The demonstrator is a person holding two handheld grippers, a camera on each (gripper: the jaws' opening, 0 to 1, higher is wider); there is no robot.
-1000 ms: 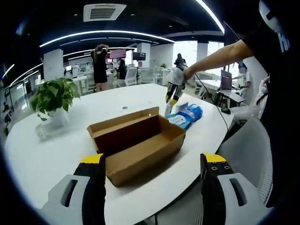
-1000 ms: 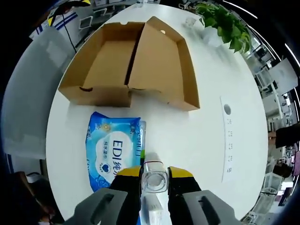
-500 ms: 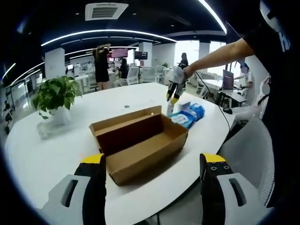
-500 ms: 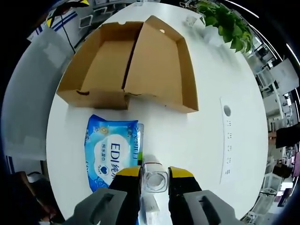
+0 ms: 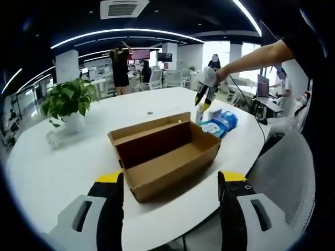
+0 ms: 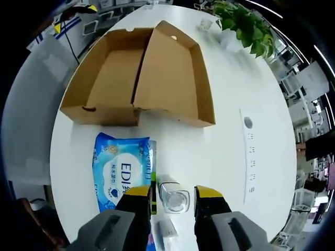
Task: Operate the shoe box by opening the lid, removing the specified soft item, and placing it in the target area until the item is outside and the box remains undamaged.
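Observation:
The brown cardboard shoe box lies open on the white table, its lid folded back flat and its inside bare. A blue soft pack of wipes rests on the table just outside the box. Beside the pack stands a clear bottle; my right gripper straddles it from above, open, with a thin gap on each side. A person's hand holds that gripper beyond the box. My left gripper hovers open at the box's near side, holding nothing.
A potted plant stands on the table's left. A socket strip is set into the tabletop. A small white item lies by the bottle. A grey chair sits at the table's edge. People stand in the office behind.
My right gripper's jaws have spread apart and let go of the clear bottle. The left gripper view has drifted a little; the box and wipes have stayed put.

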